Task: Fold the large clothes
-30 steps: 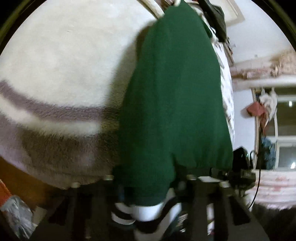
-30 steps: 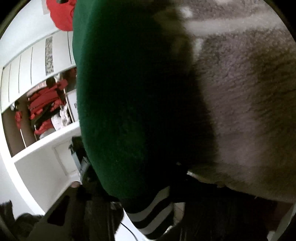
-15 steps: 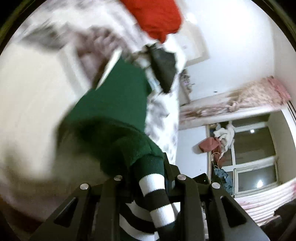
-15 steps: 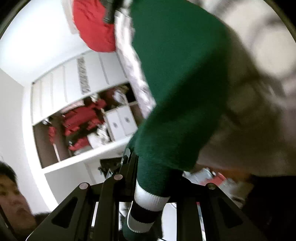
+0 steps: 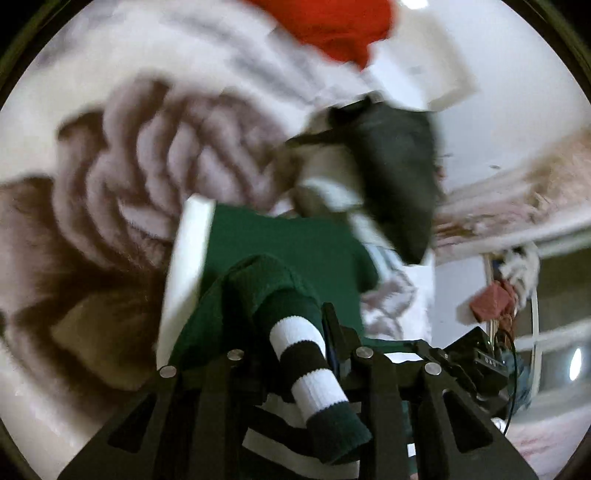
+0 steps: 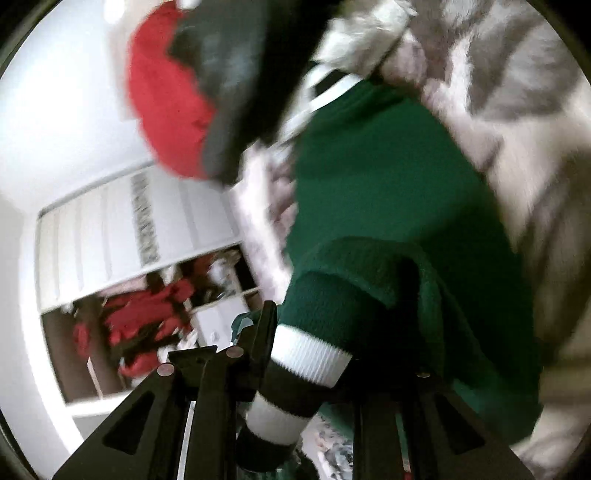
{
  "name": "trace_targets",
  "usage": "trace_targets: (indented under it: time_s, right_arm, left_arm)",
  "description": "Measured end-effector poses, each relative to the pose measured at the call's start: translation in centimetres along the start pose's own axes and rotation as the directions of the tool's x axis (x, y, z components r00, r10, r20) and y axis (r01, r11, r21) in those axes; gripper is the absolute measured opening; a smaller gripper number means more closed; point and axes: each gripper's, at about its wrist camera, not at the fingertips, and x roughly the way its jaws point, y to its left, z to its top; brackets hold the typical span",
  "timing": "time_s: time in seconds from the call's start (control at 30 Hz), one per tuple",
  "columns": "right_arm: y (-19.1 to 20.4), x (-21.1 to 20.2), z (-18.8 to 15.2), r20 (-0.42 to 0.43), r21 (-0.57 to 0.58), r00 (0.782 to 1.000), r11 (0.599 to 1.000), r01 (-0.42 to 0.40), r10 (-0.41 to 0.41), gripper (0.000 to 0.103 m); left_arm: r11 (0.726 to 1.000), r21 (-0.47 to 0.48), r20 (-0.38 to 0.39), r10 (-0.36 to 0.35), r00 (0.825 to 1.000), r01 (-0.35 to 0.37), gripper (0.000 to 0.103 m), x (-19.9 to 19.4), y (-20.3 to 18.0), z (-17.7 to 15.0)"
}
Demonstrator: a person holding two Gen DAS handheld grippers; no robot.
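A dark green sweater (image 5: pixel 288 251) lies on the bed, bunched up toward both cameras. Its black-and-white striped cuff (image 5: pixel 303 354) runs between the fingers of my left gripper (image 5: pixel 295 343), which is shut on it. In the right wrist view the same green sweater (image 6: pixel 369 166) fills the middle, and another striped cuff (image 6: pixel 306 354) sits between the fingers of my right gripper (image 6: pixel 314 354). Those jaws are opening slightly while still pinching the cuff. The right finger there is hidden under green knit.
A fluffy grey-and-white striped blanket (image 5: pixel 166 155) is heaped beyond the sweater. A red garment (image 5: pixel 332 29) and a dark garment (image 5: pixel 399 177) lie further up the bed. An open wardrobe with red clothes (image 6: pixel 147 314) stands left; a window (image 5: pixel 554 332) is right.
Both grippers have swept fast along the bed, carrying the cuffs with them. The sweater has gone from spread long to bunched over itself. The red and dark garments are now much closer.
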Motion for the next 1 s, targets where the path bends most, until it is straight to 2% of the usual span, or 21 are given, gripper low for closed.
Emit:
trace_targets:
  time_s: [0.07,0.1,0.13,0.2,0.27,0.33,0.37,0.4,0.43,0.5,0.57,0.6,0.67,0.7,0.73,0.8,0.83,0.87,0.9,1.0]
  right_arm:
    - [-0.8,1.8,3.1,-0.023,0.046,0.999,0.998,0.045,-0.044,0.027]
    - [-1.7,2.4,3.7,-0.033,0.064,0.998,0.997,0.053,-0.05,0.031]
    - [-1.8,2.9,4.3,-0.042,0.081,0.998,0.996,0.048,-0.045,0.034]
    - [-1.5,3.5,5.1,-0.049,0.111,0.999,0.994,0.011,-0.005,0.053]
    - [-0.4,3.3,5.8,-0.036,0.114,0.997,0.991,-0.065,0.069,0.063]
    - [0.5,2.6,6.7,-0.001,0.097,0.994,0.989,-0.109,0.11,0.065]
    - [0.9,2.0,6.8,0.019,0.076,0.993,0.99,-0.12,0.119,0.065]
    - [1.3,1.6,6.8,0.035,0.062,0.992,0.99,-0.125,0.123,0.068]
    - [1.9,0.9,7.2,0.046,0.034,0.994,0.995,-0.097,0.095,0.069]
    - [3.2,-0.6,6.9,0.075,-0.068,0.997,0.998,0.013,-0.008,0.076]
    - [4.5,-2.3,5.7,0.104,-0.227,0.983,0.958,0.174,-0.154,0.08]
    - [4.6,-2.5,5.1,0.109,-0.28,0.972,0.931,0.232,-0.209,0.083]
    - [3.0,-2.1,4.2,0.077,-0.367,0.94,0.867,0.337,-0.333,0.084]
    - [1.4,-2.0,4.5,0.048,-0.377,0.931,0.857,0.352,-0.362,0.084]
    - [-0.8,-1.8,4.6,0.009,-0.382,0.92,0.849,0.365,-0.391,0.084]
    - [-4.4,-0.1,5.3,-0.054,-0.399,0.899,0.834,0.38,-0.435,0.089]
    - [-5.5,1.0,5.9,-0.068,-0.415,0.889,0.823,0.387,-0.452,0.092]
    - [-6.3,1.9,6.7,-0.075,-0.426,0.887,0.819,0.385,-0.456,0.093]
    - [-7.2,3.1,7.7,-0.111,-0.428,0.899,0.837,0.34,-0.423,0.102]
    - [-7.9,4.6,10.1,-0.173,-0.393,0.924,0.884,0.254,-0.342,0.103]
  left_arm:
    - [0.997,-0.079,-0.052,-0.01,0.999,0.006,0.025,0.8,1.4,1.0]
    - [0.993,-0.109,-0.071,-0.04,0.997,0.032,0.025,0.6,1.7,1.3]
    - [0.992,-0.113,-0.073,-0.063,0.995,0.054,0.032,0.1,1.6,1.2]
    - [0.986,-0.12,-0.075,-0.122,0.99,0.113,0.047,-0.8,1.3,1.1]
    - [0.968,-0.129,-0.052,-0.222,0.974,0.214,0.089,-1.4,0.8,1.3]
    - [0.961,-0.123,-0.01,-0.252,0.968,0.249,0.097,-1.6,0.7,2.3]
    - [0.962,-0.115,0.01,-0.25,0.968,0.249,0.097,-1.7,0.7,2.7]
    - [0.966,-0.109,0.021,-0.232,0.973,0.233,0.097,-1.9,0.5,3.1]
    - [0.978,-0.084,0.04,-0.189,0.981,0.192,0.097,-2.3,0.3,3.4]
    - [0.993,-0.021,0.08,-0.112,0.99,0.114,0.097,-3.5,-0.3,3.3]
    - [0.999,0.045,0.137,-0.013,0.99,0.007,0.098,-4.7,-0.8,2.5]
    - [0.995,0.077,0.179,0.045,0.983,-0.059,0.098,-5.6,-1.0,1.7]
    - [0.977,0.118,0.276,0.142,0.951,-0.18,0.098,-7.4,-0.7,-0.9]
    - [0.969,0.117,0.302,0.173,0.937,-0.217,0.098,-7.7,-0.1,-1.6]
    - [0.951,0.11,0.332,0.24,0.912,-0.29,0.098,-8.0,0.7,-3.0]
    - [0.922,0.081,0.341,0.332,0.879,-0.38,0.098,-7.7,2.5,-4.9]
    - [0.913,0.062,0.333,0.362,0.871,-0.403,0.098,-7.8,3.6,-6.6]
    - [0.913,0.045,0.319,0.372,0.872,-0.406,0.098,-7.7,4.5,-7.6]
    - [0.913,0.023,0.297,0.383,0.875,-0.408,0.098,-7.8,5.4,-8.5]
    - [0.919,-0.057,0.244,0.393,0.887,-0.391,0.098,-7.5,7.9,-10.9]
